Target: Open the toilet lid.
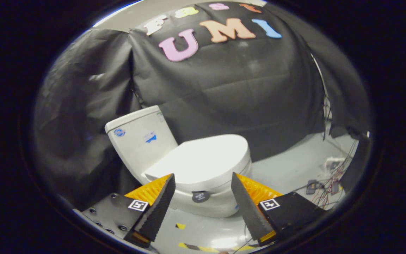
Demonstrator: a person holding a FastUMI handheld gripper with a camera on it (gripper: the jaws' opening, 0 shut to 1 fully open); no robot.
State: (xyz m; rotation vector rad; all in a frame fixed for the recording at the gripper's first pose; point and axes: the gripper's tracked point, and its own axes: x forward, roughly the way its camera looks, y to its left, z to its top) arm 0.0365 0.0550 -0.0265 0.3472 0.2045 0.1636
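toilet [196,165] base: hidden behind fingers [160,201] | cable tangle [330,176]: perhaps wires, too small

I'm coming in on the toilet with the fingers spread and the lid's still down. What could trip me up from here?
1. The lid lies flat and closed on the bowl, with only a thin seam at its front edge; the open gripper, not yet touching it, could slide off the smooth rim instead of catching under it.
2. The tank stands close behind the hinge, so a fast lift may slam the lid into it.
3. Loose wires on the floor beside the toilet could snag.
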